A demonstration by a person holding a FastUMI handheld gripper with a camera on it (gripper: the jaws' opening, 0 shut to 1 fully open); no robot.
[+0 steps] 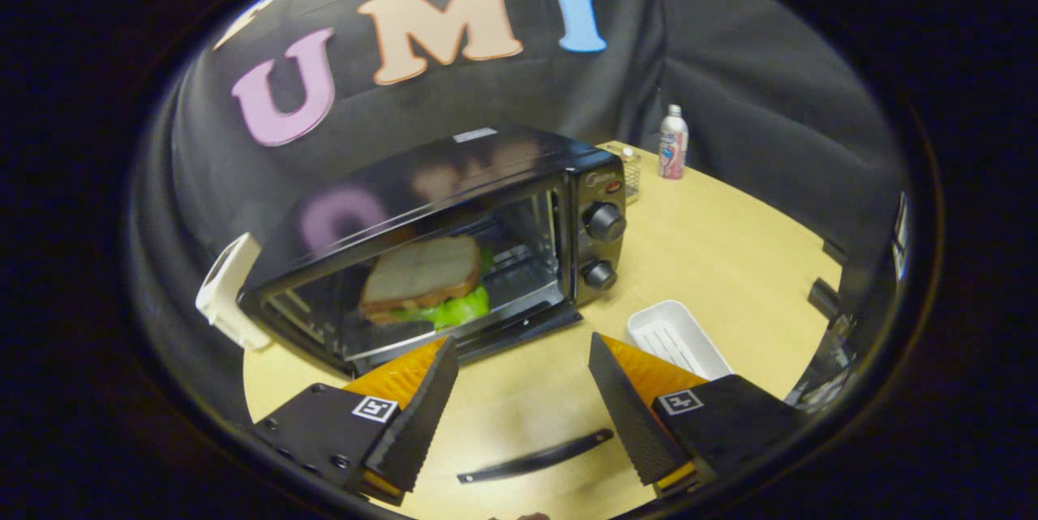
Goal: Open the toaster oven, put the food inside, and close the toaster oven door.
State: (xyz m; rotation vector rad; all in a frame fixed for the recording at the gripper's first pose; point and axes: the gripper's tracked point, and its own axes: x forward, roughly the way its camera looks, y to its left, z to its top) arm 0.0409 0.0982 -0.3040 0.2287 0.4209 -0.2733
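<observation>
Spread wide, the gripper (523, 386) holds nothing; its two black fingers, ribbed on their inner faces and backed with orange wedges, hang over the pale wooden tabletop (730, 252) just in front of the toaster oven. Each finger carries a small square black-and-white marker on its block.

Beyond the fingers stands the glossy black boxy toaster oven (438, 236), its smooth top mirroring the wall behind. Its glass door looks to hang open and downward, the slim black curved door handle (535, 457) showing between the fingers, nearer than their tips. Inside the oven, on the wire rack, lies the sandwich (426, 281): a flat slice of brown bread over crinkled bright green lettuce. Two round black knobs (604, 248) sit on the oven's right panel.

Right of the oven lies a shallow white plastic tray (677, 337) with a ridged floor. Behind the oven's right corner stands a slim white bottle (672, 143). A white plastic piece (231, 293) leans at the oven's left end.
</observation>
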